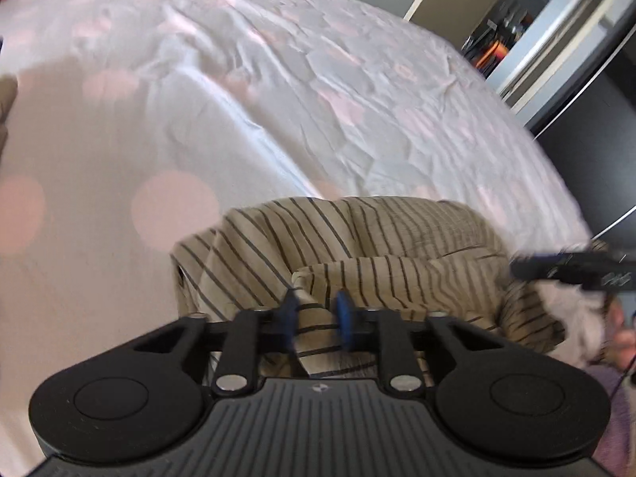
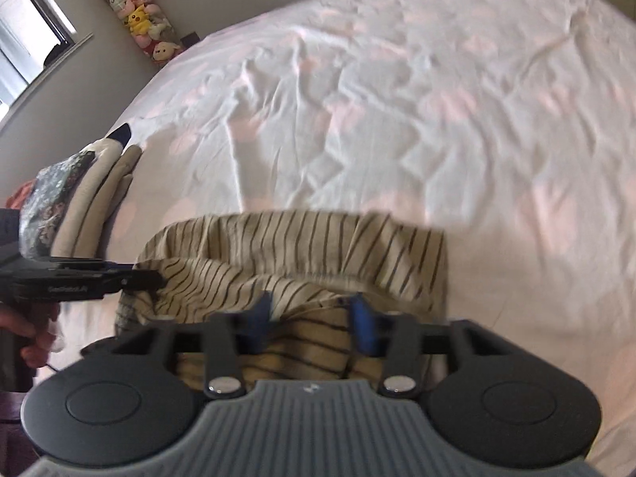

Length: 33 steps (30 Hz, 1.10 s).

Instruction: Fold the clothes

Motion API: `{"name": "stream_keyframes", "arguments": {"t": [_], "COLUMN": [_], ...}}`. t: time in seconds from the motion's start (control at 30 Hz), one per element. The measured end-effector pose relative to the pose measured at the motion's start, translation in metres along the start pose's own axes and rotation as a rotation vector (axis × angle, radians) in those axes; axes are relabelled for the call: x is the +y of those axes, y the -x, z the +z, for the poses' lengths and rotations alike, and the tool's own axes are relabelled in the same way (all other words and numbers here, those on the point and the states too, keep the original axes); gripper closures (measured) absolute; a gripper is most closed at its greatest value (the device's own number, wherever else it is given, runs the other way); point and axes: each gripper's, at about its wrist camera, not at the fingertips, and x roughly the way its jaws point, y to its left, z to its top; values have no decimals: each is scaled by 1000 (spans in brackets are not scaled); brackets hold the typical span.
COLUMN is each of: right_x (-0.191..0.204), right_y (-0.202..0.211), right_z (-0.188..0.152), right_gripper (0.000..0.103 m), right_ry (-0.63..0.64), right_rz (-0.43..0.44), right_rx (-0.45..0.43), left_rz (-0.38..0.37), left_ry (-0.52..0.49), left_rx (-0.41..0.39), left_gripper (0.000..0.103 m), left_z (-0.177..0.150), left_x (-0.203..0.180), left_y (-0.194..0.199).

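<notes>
Item: striped shirt [image 1: 357,238], tan with thin dark lines, bunched at the near edge of the bed [image 1: 278,99], on a pale sheet with faint pink spots.

Left gripper [image 1: 318,314]: jaws nearly together, blue pads pinching a ridge of the striped cloth.

Right gripper [image 2: 314,314]: jaws set somewhat wider, a fold of the same cloth lying between the blue pads; the picture is blurred, so whether the pads press on it cannot be told.

Step in hand, as judged: taking hold of the shirt at two points so it can be lifted and spread. To do it well, each grip should catch one edge or seam rather than a wad of layers, the two holds should sit well apart, and the cloth should be drawn taut and laid flat before any fold is made.

Containers: none in view. Nearest to storage is a stack of folded clothes [image 2: 79,198] lying on the bed just beside the shirt; a column of soft toys [image 2: 135,12] hangs in the far corner.
</notes>
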Motion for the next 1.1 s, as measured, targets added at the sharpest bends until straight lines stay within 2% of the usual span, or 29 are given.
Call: {"name": "stream_keyframes", "arguments": {"t": [0.03,0.1,0.23,0.37,0.43,0.57,0.67,0.73,0.77,0.8,0.83,0.87,0.9,0.93,1.1], "right_x": [1,4,7,10,11,3,-5,-8,-8,-9,-9,-8,-7,-5,-9], "right_y": [2,9,29,40,40,38,43,44,45,45,46,48,51,54,68], "right_z": [-6,-19,-41,-61,-71,-86,-91,-92,-93,-94,-95,-96,-97,-98,-109], "right_gripper": [76,83,85,88,92,93,93,85,84,77,68,66,62,59,57], "right_ry": [11,42,54,64,78,30,0,-15,-20,-27,-33,-33,-33,-34,-182], "right_rz": [4,15,71,106,88,92,74,76,72,71,69,61,52,41,-50], "right_rx": [8,9,22,42,50,62,24,-3,-14,-23,-33,-50,-68,-86,-185], "left_rz": [-15,-33,-54,-78,-58,5,-6,-10,4,19,32,40,45,49,57], "left_ry": [-17,-60,-110,-141,-165,-196,-205,-208,-210,-212,-208,-202,-195,-186,-86], "left_rx": [-9,-25,-33,7,38,113,125,153,150,142,131,114,95,75,-50], "left_gripper": [99,99,100,101,101,101,101,100,98,94,80,74,61,55,55], "left_z": [-4,-13,-31,-52,-64,-81,-82,-83,-84,-85,-86,-87,-87,-86,-86], "left_x": [-2,-8,-22,-35,-41,-45,-46,-47,-47,-48,-48,-48,-48,-48,-47], "left_y": [5,18,44,55,55,48,46,42,41,41,42,45,47,49,63]}}
